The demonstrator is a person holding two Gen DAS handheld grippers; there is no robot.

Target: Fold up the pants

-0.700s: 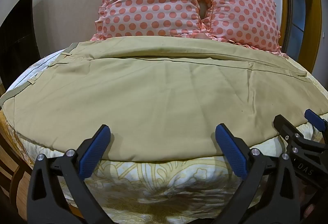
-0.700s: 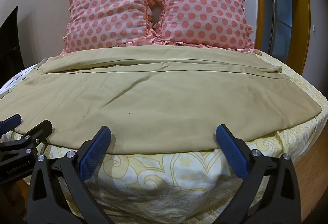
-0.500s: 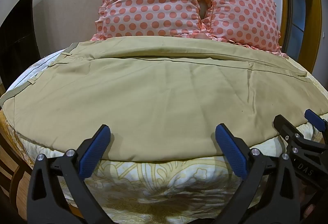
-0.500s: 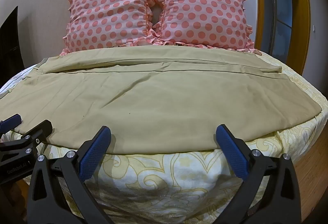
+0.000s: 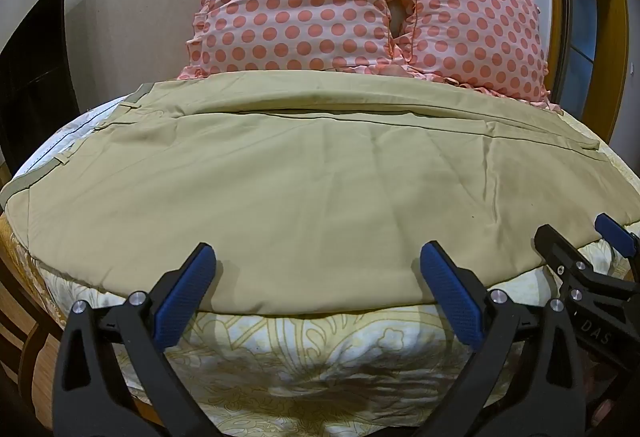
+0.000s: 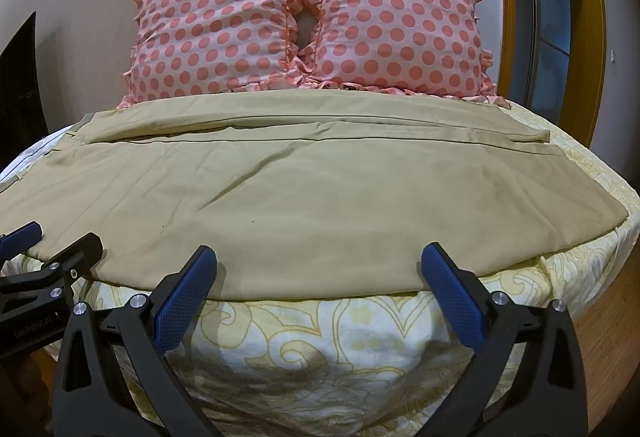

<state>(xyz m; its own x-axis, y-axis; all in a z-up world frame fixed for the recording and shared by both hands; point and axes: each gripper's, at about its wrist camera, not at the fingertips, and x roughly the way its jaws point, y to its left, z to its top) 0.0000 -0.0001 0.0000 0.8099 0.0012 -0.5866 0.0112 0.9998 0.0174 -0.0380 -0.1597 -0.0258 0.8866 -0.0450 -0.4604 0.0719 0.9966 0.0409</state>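
Khaki pants (image 5: 312, 189) lie spread flat across the bed, waistband at the left, leg hems at the right; they also show in the right wrist view (image 6: 320, 205). My left gripper (image 5: 318, 285) is open and empty, just in front of the pants' near edge. My right gripper (image 6: 320, 285) is open and empty, at the same near edge further right. Each gripper shows in the other's view: the right one (image 5: 580, 257) at the right side, the left one (image 6: 52, 253) at the left side.
The bed has a white and yellow patterned sheet (image 6: 320, 349). Two pink polka-dot pillows (image 6: 304, 21) lean on the wall behind the pants. Wooden floor (image 6: 608, 317) lies to the right, a wooden door frame (image 6: 584, 29) beyond it.
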